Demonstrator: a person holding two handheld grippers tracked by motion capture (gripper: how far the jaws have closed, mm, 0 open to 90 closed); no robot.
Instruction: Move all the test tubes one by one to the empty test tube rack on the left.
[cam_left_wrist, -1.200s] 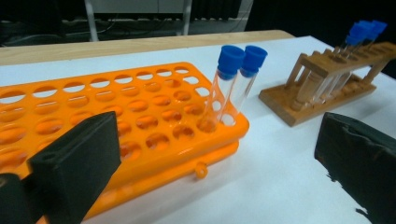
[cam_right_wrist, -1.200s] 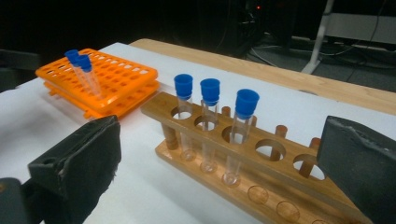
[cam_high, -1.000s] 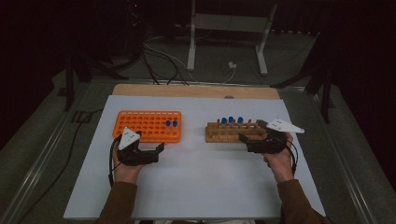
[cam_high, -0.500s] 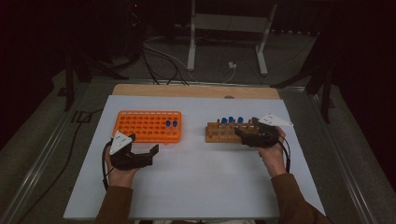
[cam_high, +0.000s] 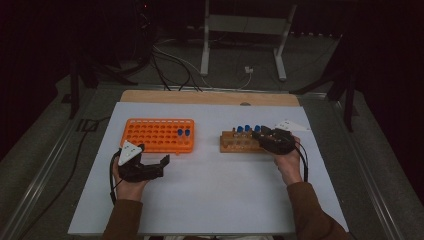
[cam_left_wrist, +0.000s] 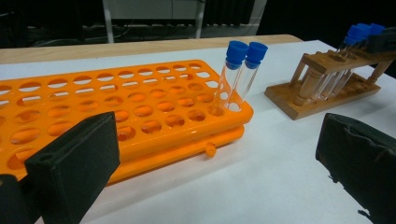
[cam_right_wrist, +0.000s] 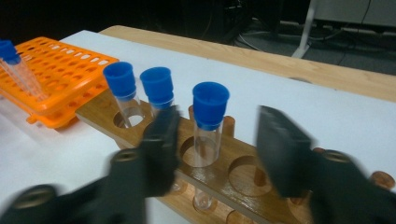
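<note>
Closing on a blue-capped tube in the wooden rack, right gripper at work; left gripper idle by the orange rack.

High view: right gripper sits over the wooden rack at its right end, three blue caps just left of it; left gripper rests on the white table sheet just in front of the orange rack, which holds two capped tubes. Left gripper view: jaws spread wide, nothing between them; orange rack close ahead, its two tubes leaning at the near corner, wooden rack farther right. Right gripper view: jaws have just been closing, the nearest tube standing between them, pads not yet touching it; two more tubes stand just behind the left jaw.
</note>
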